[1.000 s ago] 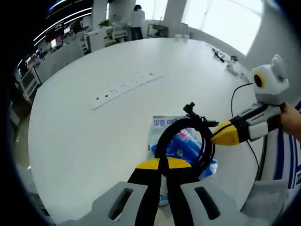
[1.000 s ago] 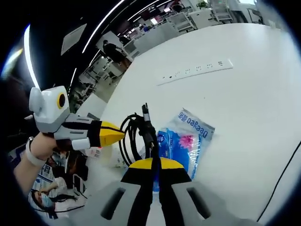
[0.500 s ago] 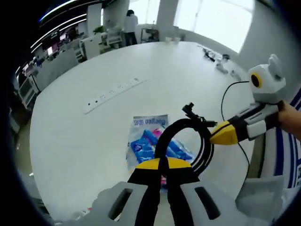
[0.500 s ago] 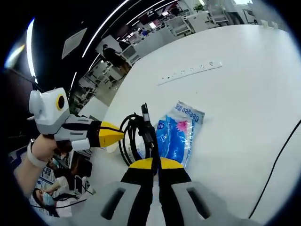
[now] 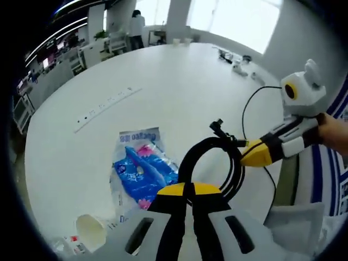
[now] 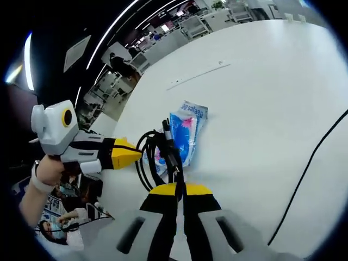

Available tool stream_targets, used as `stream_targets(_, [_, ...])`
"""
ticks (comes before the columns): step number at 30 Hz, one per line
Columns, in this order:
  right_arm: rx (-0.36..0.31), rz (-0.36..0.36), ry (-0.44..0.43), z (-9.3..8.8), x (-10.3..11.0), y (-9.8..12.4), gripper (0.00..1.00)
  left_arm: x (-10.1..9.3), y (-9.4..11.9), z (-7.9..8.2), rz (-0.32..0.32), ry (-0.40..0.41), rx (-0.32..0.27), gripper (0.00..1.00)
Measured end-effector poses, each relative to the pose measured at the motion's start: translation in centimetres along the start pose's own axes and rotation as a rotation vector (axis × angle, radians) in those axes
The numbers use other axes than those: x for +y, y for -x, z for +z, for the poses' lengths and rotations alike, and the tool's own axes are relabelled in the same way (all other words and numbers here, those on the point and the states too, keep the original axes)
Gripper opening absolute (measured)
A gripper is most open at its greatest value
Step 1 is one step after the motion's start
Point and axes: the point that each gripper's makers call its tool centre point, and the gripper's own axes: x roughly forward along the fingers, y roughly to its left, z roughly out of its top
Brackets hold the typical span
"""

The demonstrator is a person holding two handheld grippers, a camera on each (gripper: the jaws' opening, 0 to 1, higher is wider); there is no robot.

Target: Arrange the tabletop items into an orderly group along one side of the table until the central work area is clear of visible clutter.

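A coiled black cable [image 5: 217, 160] hangs above the white table [image 5: 179, 81], held between both grippers. My left gripper [image 5: 188, 190] is shut on one side of the coil; in the right gripper view it comes in from the left [image 6: 128, 156]. My right gripper [image 6: 178, 189] is shut on the coil's other side [image 6: 157, 160], and in the left gripper view it enters from the right [image 5: 253, 154]. A blue and white plastic packet [image 5: 138, 171] lies flat on the table below the coil, also seen as the packet [image 6: 182, 133] beyond the cable.
A white power strip [image 5: 106, 103] lies further off on the table. A thin black cord [image 6: 304, 174] runs across the tabletop on the right. A white paper cup [image 5: 91, 231] lies near the table edge. Small items [image 5: 236, 60] sit at the far side.
Both grippers have carried the coil rightward along the table edge; the packet and power strip have slid left in the left gripper view. A paper cup has come into view.
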Motion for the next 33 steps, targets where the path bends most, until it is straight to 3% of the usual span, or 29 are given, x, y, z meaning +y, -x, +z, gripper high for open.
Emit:
stream_targets(15, [0.029, -0.038, -0.076, -3.7, -4.2, 2.8, 0.00, -4.3, -4.2, -0.4, -0.075, -0.039, 0.047, 0.00])
stream_targets(33, [0.086, -0.040, -0.137, -6.3, -7.7, 2.9, 0.00, -6.9, -7.2, -2.0, -0.112, -0.046, 0.109, 0.00])
